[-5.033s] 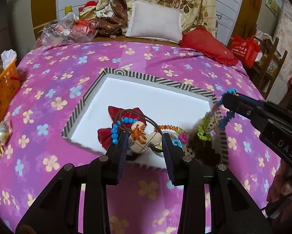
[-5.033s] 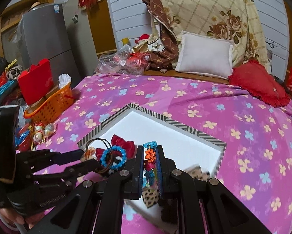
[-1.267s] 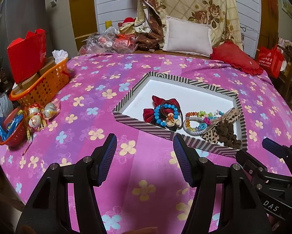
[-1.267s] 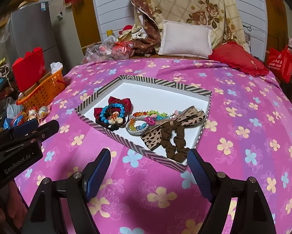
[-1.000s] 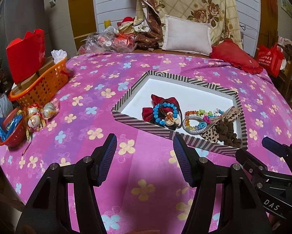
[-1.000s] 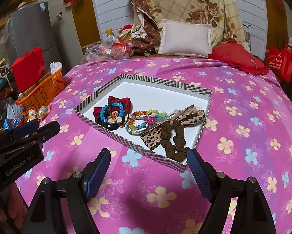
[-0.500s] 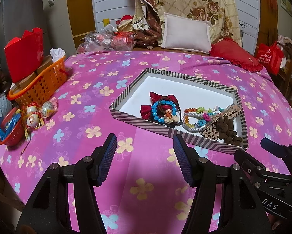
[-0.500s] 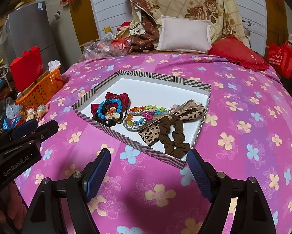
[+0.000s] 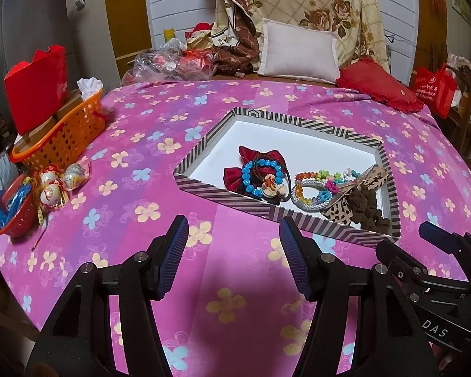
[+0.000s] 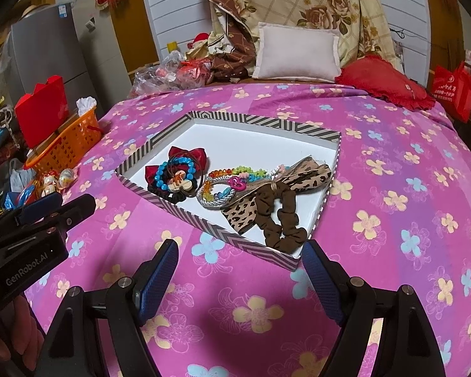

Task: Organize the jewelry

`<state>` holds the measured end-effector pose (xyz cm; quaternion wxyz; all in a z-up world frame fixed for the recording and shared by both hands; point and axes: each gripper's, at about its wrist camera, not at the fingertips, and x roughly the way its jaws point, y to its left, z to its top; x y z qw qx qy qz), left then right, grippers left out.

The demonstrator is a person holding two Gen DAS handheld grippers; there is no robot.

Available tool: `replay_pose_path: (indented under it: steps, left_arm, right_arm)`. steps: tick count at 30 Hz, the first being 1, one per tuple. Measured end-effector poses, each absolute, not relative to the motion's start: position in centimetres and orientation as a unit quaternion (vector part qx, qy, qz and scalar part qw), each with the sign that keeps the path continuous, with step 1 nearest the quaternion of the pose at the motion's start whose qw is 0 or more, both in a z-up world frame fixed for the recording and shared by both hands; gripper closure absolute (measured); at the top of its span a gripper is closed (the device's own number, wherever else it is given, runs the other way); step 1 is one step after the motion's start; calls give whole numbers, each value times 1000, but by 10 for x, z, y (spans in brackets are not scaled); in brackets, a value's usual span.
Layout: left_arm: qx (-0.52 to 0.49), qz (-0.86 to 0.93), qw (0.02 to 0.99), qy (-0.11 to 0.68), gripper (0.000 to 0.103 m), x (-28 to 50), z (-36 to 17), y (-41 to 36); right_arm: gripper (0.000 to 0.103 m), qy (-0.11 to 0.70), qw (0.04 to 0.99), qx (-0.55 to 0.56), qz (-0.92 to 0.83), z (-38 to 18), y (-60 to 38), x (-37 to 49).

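Note:
A striped-rim white tray (image 9: 223, 193) (image 10: 160, 138) lies on the pink flowered cloth. In it sit a red bow (image 9: 260, 154) (image 10: 188, 154), a blue bead bracelet (image 9: 260, 176) (image 10: 172, 172) with a cartoon hair tie (image 9: 271, 185), a rainbow bead bracelet (image 9: 314, 188) (image 10: 223, 185), a leopard bow (image 9: 355, 194) (image 10: 285, 185) and a brown scrunchie (image 9: 370, 213) (image 10: 282, 220). My left gripper (image 9: 234, 257) is open and empty, in front of the tray. My right gripper (image 10: 240, 279) is open and empty, in front of the tray's near corner.
An orange basket (image 9: 62, 135) (image 10: 65, 144) with a red box (image 9: 37, 88) stands at the left edge. Painted eggs (image 9: 56, 185) and a red bowl (image 9: 12, 207) lie nearby. Pillows (image 9: 298, 50) and plastic bags (image 9: 169, 62) sit at the back.
Five seconds ago each gripper held jewelry over the tray; both have since let go and pulled back. In the last second both cameras drifted slightly, jaws unchanged.

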<state>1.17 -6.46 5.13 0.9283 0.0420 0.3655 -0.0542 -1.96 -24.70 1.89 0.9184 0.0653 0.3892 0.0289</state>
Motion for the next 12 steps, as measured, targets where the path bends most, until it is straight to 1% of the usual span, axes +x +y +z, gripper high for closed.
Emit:
replay_pose_path:
  steps: [12]
  left_arm:
    - [44,-58,923,377,43,21,44,-58]
  right_arm:
    - [24,395,916,71,23,11,-258,-18]
